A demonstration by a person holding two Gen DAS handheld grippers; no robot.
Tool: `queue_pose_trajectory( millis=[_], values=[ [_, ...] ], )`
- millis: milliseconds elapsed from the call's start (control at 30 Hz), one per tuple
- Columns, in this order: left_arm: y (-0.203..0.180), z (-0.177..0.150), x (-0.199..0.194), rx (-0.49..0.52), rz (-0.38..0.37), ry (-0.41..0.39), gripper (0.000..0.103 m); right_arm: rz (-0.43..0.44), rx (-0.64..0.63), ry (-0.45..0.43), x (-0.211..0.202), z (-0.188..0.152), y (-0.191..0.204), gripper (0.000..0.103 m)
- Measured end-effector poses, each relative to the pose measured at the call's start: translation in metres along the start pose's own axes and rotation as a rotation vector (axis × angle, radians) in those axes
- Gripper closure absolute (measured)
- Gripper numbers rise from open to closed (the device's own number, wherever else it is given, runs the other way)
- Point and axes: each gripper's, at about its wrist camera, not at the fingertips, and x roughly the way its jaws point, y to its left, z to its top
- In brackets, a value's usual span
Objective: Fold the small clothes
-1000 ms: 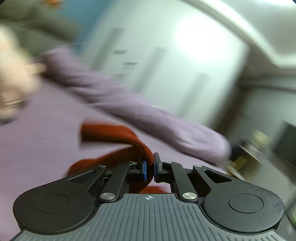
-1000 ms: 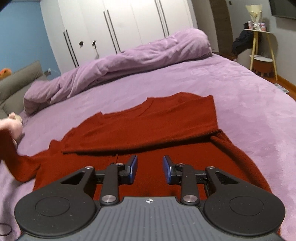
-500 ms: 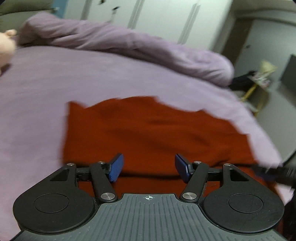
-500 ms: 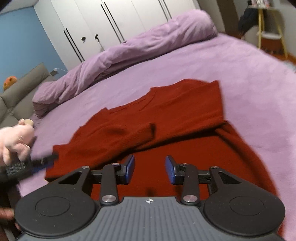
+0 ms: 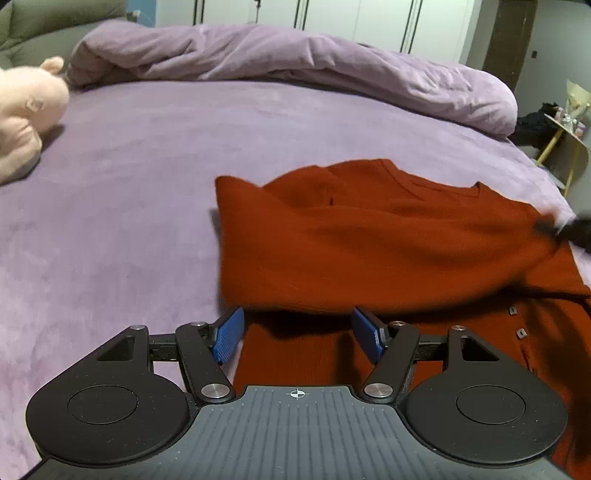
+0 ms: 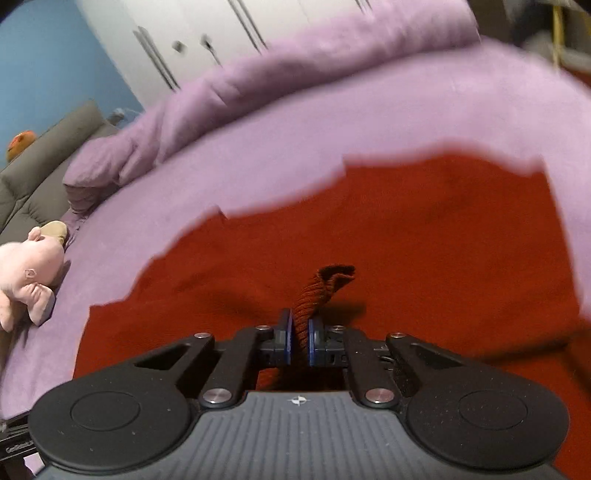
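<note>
Right gripper (image 6: 299,341) clenched on a bunched fold of the red sweater (image 5: 369,243) spread on the purple bed (image 5: 129,184), left gripper (image 5: 297,334) fingers spread wide, released.

A purple bed (image 5: 155,155) fills most of both views, a rolled duvet (image 5: 295,55) across its far edge. White wardrobes (image 5: 369,18) stand behind, a blue wall (image 6: 44,66) and grey sofa (image 6: 40,177) upper left, a yellow side table (image 5: 565,140) far right.
</note>
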Motion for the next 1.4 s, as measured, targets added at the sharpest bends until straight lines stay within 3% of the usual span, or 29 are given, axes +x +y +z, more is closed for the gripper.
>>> queue_pose_trajectory(
  millis=[100,200,267,367,433,500,667,767,867,967,1033,1067,1133,1200,1267,1400],
  values=[
    [-0.008,0.004,0.006,0.028,0.029,-0.020,0.033,-0.007,-0.063,-0.201,-0.039,0.015,0.009,0.096],
    [-0.016,0.008,0.017,0.036,0.032,-0.022,0.033,-0.125,-0.112,-0.327,-0.059,0.020,0.004,0.096],
    [-0.021,0.010,0.024,0.035,0.028,-0.010,0.033,-0.231,-0.132,-0.303,-0.052,0.019,-0.010,0.096],
    [-0.027,0.011,0.030,0.038,0.027,-0.003,0.033,-0.300,-0.067,-0.161,-0.027,0.012,-0.043,0.096],
    [-0.028,0.012,0.031,0.035,0.029,-0.004,0.033,-0.309,-0.045,-0.111,-0.018,0.005,-0.057,0.096],
    [-0.027,0.014,0.030,0.031,0.032,-0.009,0.033,-0.301,-0.053,-0.119,-0.018,0.002,-0.059,0.096],
    [-0.023,0.018,0.027,0.020,0.042,-0.026,0.033,-0.383,-0.173,-0.291,-0.029,0.010,-0.043,0.096],
    [-0.021,0.020,0.023,0.015,0.044,-0.026,0.033,-0.415,-0.201,-0.274,-0.015,0.017,-0.053,0.095],
    [-0.020,0.025,0.014,0.016,0.036,-0.055,0.032,-0.497,-0.155,-0.131,0.008,0.019,-0.070,0.089],
    [-0.027,0.038,0.017,-0.006,0.008,-0.096,0.029,-0.555,-0.065,-0.223,-0.009,0.018,-0.072,0.082],
    [-0.041,0.049,0.031,-0.013,-0.016,-0.085,0.027,-0.475,-0.056,-0.262,-0.016,0.018,-0.059,0.082],
    [-0.048,0.053,0.041,-0.007,-0.043,-0.077,0.025,-0.381,-0.066,-0.254,-0.014,0.017,-0.049,0.082],
    [-0.066,0.057,0.061,0.004,-0.036,-0.078,0.025,-0.178,-0.125,-0.179,0.002,0.013,-0.022,0.082],
    [-0.079,0.057,0.076,0.030,-0.027,-0.078,0.025,-0.079,-0.199,-0.132,0.018,0.007,-0.001,0.084],
    [-0.086,0.056,0.088,0.059,-0.001,-0.072,0.025,-0.095,-0.264,-0.118,0.035,0.002,0.007,0.084],
    [-0.078,0.050,0.103,0.091,0.035,-0.077,0.021,-0.296,-0.269,-0.116,0.047,0.006,-0.037,0.087]
  ],
)
